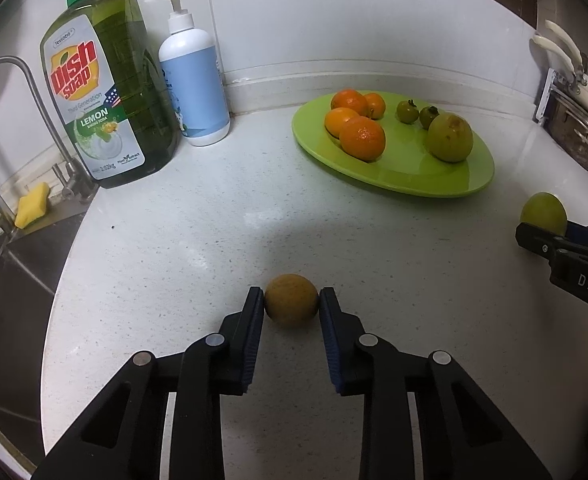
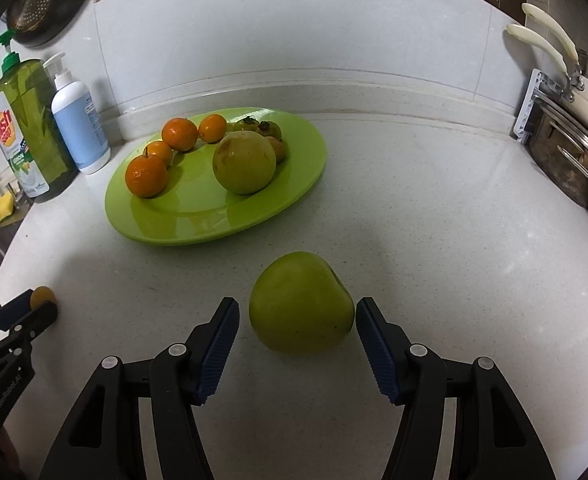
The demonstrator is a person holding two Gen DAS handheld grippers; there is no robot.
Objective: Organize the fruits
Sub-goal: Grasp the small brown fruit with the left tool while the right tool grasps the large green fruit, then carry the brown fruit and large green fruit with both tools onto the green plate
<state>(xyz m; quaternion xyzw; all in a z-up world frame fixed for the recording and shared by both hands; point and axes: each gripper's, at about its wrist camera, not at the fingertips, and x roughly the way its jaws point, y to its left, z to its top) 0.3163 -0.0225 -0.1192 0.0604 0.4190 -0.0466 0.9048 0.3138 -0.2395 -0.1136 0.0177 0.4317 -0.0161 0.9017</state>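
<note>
A small yellow-brown round fruit [image 1: 291, 306] sits on the white counter, and my left gripper [image 1: 291, 294] is shut on it, a pad pressing each side. In the right wrist view this fruit [image 2: 42, 295] shows at the far left. A large green apple-like fruit [image 2: 301, 304] lies on the counter between the fingers of my right gripper [image 2: 297, 305], which is open, with a narrow gap at each pad. Behind is a green plate [image 2: 197, 220] carrying several oranges [image 2: 145, 176], a big yellow-green fruit [image 2: 244, 162] and small greenish fruits [image 2: 269, 130].
A green dish soap bottle [image 1: 105, 96] and a white pump bottle [image 1: 195, 80] stand at the back left by the wall. A faucet [image 1: 25, 80], a yellow sponge [image 1: 33, 204] and a sink are at the left. Pots and pans [image 2: 574, 152] sit at the right.
</note>
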